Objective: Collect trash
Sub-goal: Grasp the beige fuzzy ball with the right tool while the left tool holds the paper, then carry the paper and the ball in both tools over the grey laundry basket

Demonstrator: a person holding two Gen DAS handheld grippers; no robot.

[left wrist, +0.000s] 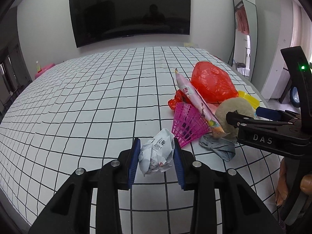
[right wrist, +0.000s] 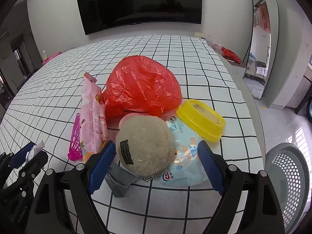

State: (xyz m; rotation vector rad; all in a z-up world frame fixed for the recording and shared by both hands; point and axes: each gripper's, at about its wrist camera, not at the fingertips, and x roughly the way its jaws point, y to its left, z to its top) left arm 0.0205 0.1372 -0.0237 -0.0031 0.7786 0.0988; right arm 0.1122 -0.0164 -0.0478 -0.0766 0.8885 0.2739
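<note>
My left gripper [left wrist: 157, 159] has its fingers clamped on a crumpled paper wad [left wrist: 156, 156], held above the checked bed [left wrist: 78, 107]. My right gripper [right wrist: 154, 165] hangs with fingers spread wide, holding nothing, over the beige plush ball [right wrist: 144, 146] in the trash pile beside the red plastic bag [right wrist: 142, 85].

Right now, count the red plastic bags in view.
2: a big red bag on the checked bed behind the plush ball, another red bag beyond the bed's far right corner. More may be hidden.

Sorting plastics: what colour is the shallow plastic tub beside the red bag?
Yellow tub; right wrist view.
</note>
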